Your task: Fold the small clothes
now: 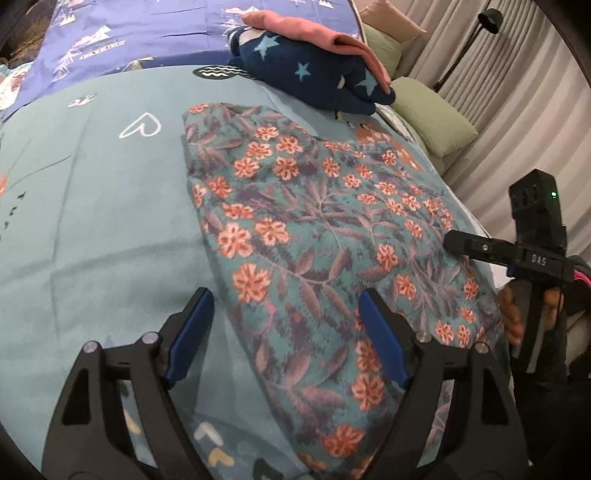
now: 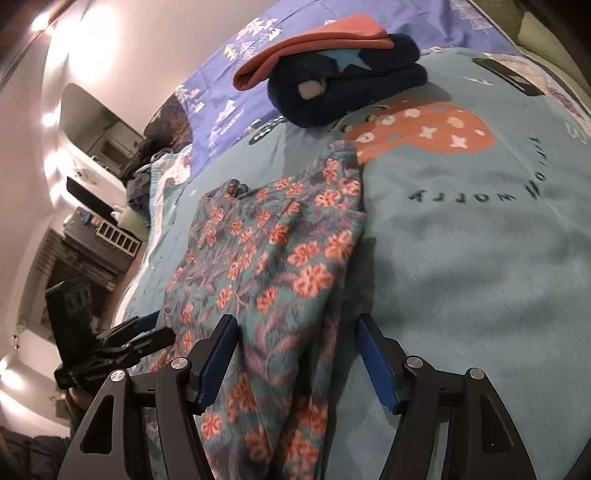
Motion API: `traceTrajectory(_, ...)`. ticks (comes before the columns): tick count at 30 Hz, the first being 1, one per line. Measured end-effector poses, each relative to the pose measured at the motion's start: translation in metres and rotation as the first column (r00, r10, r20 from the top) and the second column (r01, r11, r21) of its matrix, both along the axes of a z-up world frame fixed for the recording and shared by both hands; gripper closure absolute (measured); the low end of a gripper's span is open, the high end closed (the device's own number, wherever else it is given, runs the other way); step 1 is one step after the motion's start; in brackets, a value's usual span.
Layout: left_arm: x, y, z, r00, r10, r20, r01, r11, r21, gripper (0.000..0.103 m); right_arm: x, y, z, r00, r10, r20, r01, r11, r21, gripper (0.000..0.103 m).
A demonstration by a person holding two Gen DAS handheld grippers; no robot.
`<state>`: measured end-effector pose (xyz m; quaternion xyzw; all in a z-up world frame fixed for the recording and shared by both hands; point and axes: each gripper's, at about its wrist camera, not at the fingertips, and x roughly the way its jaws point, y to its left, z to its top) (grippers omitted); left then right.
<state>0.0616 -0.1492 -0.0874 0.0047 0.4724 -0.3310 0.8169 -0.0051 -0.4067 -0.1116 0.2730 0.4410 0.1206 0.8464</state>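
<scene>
1. A floral garment (image 1: 317,236) with orange flowers and purple leaves on a teal ground lies spread on a bed, on top of a light blue blanket (image 1: 96,206) printed with a white heart outline and other small motifs.
2. The left hand-held gripper (image 1: 286,336) hovers over the near end of the floral garment with its blue-padded fingers (image 1: 192,332) spread wide apart; one finger is over the blanket, the other over the cloth, and nothing is held between them.
3. The right hand-held gripper (image 2: 293,360) is likewise open, its fingers straddling a raised fold of the floral garment (image 2: 266,258) without pinching it.
4. In the left wrist view the right hand-held gripper (image 1: 458,243) reaches in from the right edge, its tip at the garment's right border; a hand (image 1: 511,314) shows beneath it.
5. In the right wrist view the left hand-held gripper (image 2: 147,332) appears at the lower left, beside the garment's left edge.
6. At the far end of the blanket sits a stack of folded clothes: a dark navy piece with light blue stars (image 1: 317,74) with a pink piece (image 1: 306,29) on top of it. The stack lies well apart from the floral garment.
7. A purple sheet (image 1: 147,33) with white printed shapes covers the bed beyond the blanket.
8. Green pillows (image 1: 432,118) lie along the right side of the bed, with pale curtains (image 1: 524,103) behind them.
</scene>
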Motion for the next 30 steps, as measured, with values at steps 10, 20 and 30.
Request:
traceTrajectory(10,0.019,-0.013,-0.004,0.998,-0.052,0.021,0.052,0.998,-0.028,0.019,0.032,0.000,-0.006,0.997,0.075,0.031,-0.075,0.997,0.014,0.035)
traceTrajectory(20,0.055,-0.019,-0.007,0.992,-0.122,-0.018,0.120,0.986,-0.115,0.019,0.075,0.003,-0.008,0.989,0.140,0.054,-0.140,0.990,-0.012,0.035)
traceTrajectory(30,0.078,-0.031,-0.009,0.989,-0.148,0.001,0.147,0.980,-0.131,0.031,0.097,0.020,-0.007,0.980,0.183,0.078,-0.171,0.975,-0.140,0.035)
